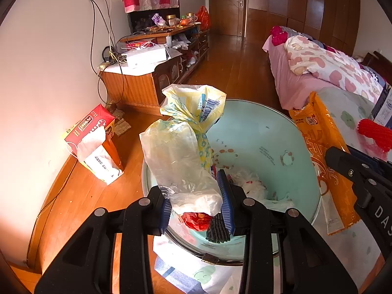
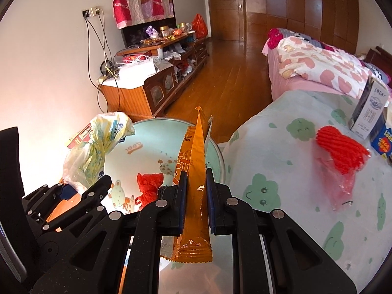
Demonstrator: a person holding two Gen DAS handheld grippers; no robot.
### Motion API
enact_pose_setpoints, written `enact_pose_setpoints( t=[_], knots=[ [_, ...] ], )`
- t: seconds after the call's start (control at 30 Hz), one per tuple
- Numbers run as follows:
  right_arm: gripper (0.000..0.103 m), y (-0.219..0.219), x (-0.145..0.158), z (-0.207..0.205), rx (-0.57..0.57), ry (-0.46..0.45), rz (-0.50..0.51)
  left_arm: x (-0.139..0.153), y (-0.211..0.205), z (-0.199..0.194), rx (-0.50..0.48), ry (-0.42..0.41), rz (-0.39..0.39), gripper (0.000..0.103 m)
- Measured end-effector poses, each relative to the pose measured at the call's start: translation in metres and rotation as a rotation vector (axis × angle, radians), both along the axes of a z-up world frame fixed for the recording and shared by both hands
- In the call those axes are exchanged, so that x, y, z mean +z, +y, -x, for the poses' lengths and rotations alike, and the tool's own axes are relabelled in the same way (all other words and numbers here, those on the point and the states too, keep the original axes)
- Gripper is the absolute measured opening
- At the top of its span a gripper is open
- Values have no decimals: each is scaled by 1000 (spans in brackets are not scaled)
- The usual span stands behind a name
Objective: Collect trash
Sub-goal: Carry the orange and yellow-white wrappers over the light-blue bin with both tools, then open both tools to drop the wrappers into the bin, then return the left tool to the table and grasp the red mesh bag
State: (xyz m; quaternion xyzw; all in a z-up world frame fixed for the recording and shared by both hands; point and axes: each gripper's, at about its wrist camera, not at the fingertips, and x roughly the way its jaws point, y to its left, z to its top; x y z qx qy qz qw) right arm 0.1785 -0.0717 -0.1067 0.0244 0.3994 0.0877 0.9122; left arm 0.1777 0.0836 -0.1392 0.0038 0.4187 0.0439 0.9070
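My left gripper (image 1: 196, 199) is shut on a crumpled clear-and-yellow plastic bag (image 1: 181, 142), held upright above the pale green basin (image 1: 281, 132). Inside the basin lie a red wrapper (image 1: 196, 221), a black ribbed piece (image 1: 216, 229) and white plastic scraps (image 1: 250, 183). My right gripper (image 2: 196, 191) is shut on an orange snack wrapper (image 2: 193, 171), held on edge over the basin's rim (image 2: 218, 147). The same wrapper (image 1: 323, 147) shows at the right of the left wrist view. A red mesh bundle in pink plastic (image 2: 343, 156) lies on the green-patterned cloth (image 2: 281, 152).
A red tissue box (image 1: 95, 137) stands on the wooden floor by the wall. A wooden cabinet (image 1: 147, 80) with cables and clutter lines the left wall. A bed with pink bedding (image 1: 318, 66) stands at the right. Cartons (image 2: 370, 107) stand on the cloth's far right.
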Motion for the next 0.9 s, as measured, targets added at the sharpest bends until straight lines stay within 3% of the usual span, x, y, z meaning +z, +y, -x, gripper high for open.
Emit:
enact_pose_setpoints(
  t=[0.3, 0.53, 0.6, 0.67, 0.8, 0.9],
  knots=[
    [17, 3, -17, -22, 43, 52, -23, -8, -1, -7, -5, 28, -15, 35],
    [26, -7, -19, -17, 24, 29, -61, -7, -1, -5, 0, 35, -24, 39],
    [28, -16, -14, -7, -14, 1, -82, -4, -2, -4, -1, 26, -29, 43],
    [32, -16, -14, -2, -30, -13, -84, 0, -3, -1, 4, 13, -36, 54],
    [38, -28, -4, 19, -84, -73, -81, 12, -8, 8, 13, -27, -61, 66],
    [47, -41, 4, 31, -125, -116, -75, 22, -13, 16, 15, -56, -71, 73]
  ],
)
